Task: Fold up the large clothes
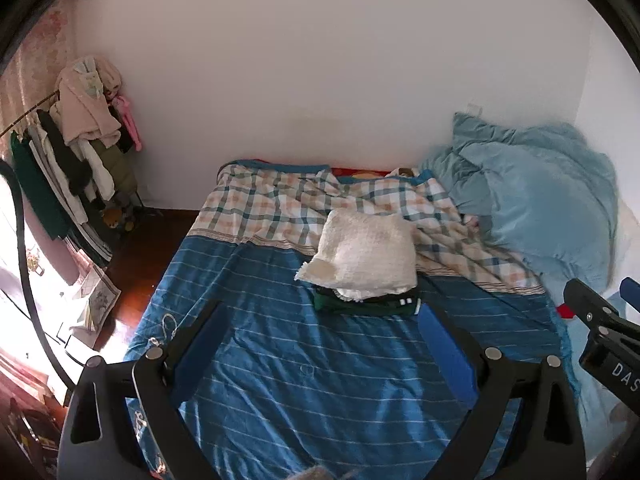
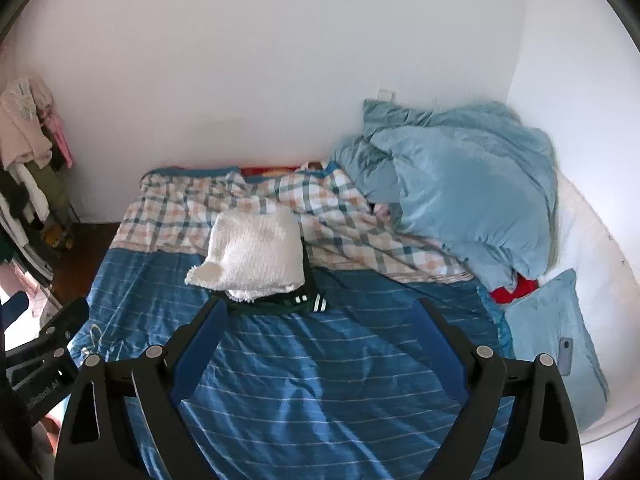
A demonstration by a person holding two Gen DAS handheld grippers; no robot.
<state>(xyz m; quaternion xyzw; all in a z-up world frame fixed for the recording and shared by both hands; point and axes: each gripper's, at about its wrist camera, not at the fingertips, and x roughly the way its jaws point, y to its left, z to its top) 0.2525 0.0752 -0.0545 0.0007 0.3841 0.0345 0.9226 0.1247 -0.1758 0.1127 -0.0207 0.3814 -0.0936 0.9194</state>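
We see the bed sheet (image 2: 304, 392) in deep blue with thin white stripes. Behind it lies a checked blanket (image 2: 180, 212) of white, peach and dark teal. On the sheet, a fluffy white garment (image 2: 256, 256) tops a dark green one (image 2: 288, 304) with white bars. Right of the sheet we see a pale blue duvet (image 2: 472, 196), a matching pillow (image 2: 548, 344) and something red (image 2: 516, 288).

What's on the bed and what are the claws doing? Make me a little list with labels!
bed cover: blue striped sheet
folded pile: fluffy white top lying on a dark green garment
behind pile: checked blanket
right side: light blue quilt, pillow with a phone on it
left claw: open, empty
right claw: open, empty
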